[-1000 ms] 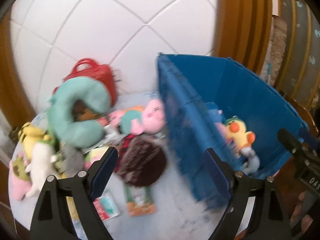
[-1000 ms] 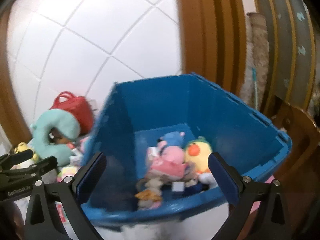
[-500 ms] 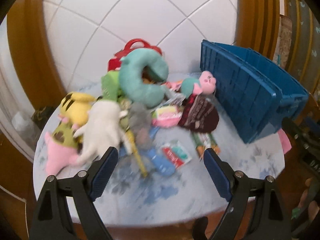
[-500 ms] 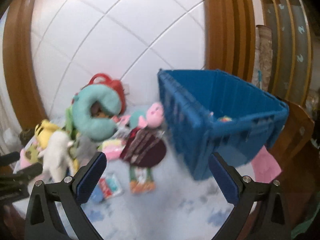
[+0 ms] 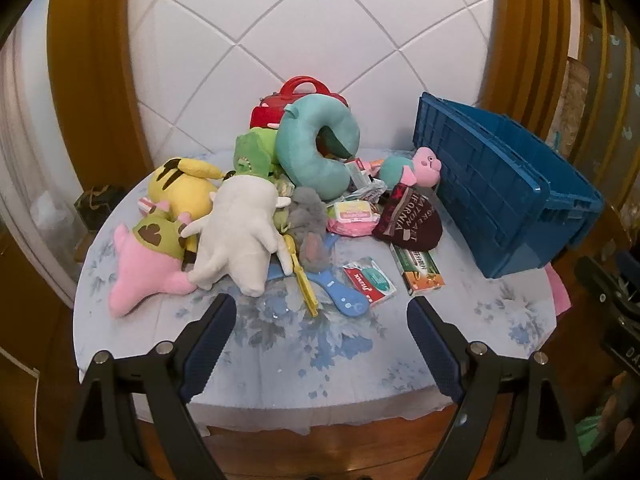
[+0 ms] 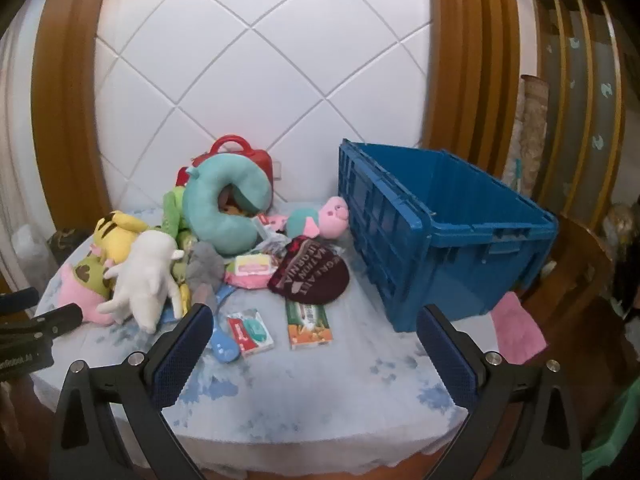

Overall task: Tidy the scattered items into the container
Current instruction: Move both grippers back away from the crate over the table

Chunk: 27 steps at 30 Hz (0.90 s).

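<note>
A blue crate (image 5: 496, 184) (image 6: 436, 248) stands at the right of a round table with a floral cloth (image 5: 304, 344) (image 6: 320, 384). Left of it lies a heap: a white plush (image 5: 240, 232) (image 6: 148, 276), a teal neck pillow (image 5: 316, 148) (image 6: 224, 200), a yellow plush (image 5: 180, 188), a pink pig plush (image 5: 424, 164) (image 6: 332, 216), a maroon beanie (image 5: 408, 220) (image 6: 312, 276), a green-orange box (image 5: 418, 272) (image 6: 308, 324) and a small red-teal packet (image 5: 370, 280) (image 6: 250, 330). My left gripper (image 5: 320, 344) and right gripper (image 6: 316, 356) hang open and empty over the table's near edge.
A red handbag (image 5: 300, 96) (image 6: 236, 156) stands behind the pillow against the white tiled wall. A pink cloth (image 6: 518, 330) lies right of the crate. Wooden frames flank the wall, and a wooden chair back (image 6: 580, 264) stands right of the table.
Both views swung from close over the crate to a wider look at the whole table, and the crate's inside dropped from sight. Both grippers stayed open and empty.
</note>
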Each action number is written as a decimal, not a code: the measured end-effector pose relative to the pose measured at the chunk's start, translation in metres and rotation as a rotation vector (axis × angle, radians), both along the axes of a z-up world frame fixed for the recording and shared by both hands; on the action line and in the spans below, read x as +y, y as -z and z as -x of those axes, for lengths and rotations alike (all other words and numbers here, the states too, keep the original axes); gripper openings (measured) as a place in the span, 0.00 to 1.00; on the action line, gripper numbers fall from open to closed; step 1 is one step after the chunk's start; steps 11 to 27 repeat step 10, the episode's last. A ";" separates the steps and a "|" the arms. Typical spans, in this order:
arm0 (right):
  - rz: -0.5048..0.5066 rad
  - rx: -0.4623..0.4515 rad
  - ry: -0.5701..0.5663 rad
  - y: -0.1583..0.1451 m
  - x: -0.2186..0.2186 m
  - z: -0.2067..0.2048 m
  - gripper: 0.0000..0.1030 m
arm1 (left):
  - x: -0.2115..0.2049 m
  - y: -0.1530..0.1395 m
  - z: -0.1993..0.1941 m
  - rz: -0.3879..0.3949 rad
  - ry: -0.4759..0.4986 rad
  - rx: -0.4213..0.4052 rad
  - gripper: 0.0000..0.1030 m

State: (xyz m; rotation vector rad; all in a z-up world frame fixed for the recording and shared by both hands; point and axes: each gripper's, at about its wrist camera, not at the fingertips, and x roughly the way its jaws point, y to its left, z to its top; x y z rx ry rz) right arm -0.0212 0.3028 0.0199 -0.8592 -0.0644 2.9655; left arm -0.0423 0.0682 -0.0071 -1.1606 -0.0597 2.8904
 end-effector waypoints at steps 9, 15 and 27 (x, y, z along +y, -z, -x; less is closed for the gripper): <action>0.015 0.023 0.023 -0.005 0.017 -0.019 1.00 | 0.006 -0.009 -0.014 0.011 -0.014 0.038 0.85; 0.016 0.024 0.027 -0.006 0.019 -0.019 1.00 | 0.007 -0.009 -0.014 0.013 -0.013 0.039 0.85; 0.016 0.024 0.027 -0.006 0.019 -0.019 1.00 | 0.007 -0.009 -0.014 0.013 -0.013 0.039 0.85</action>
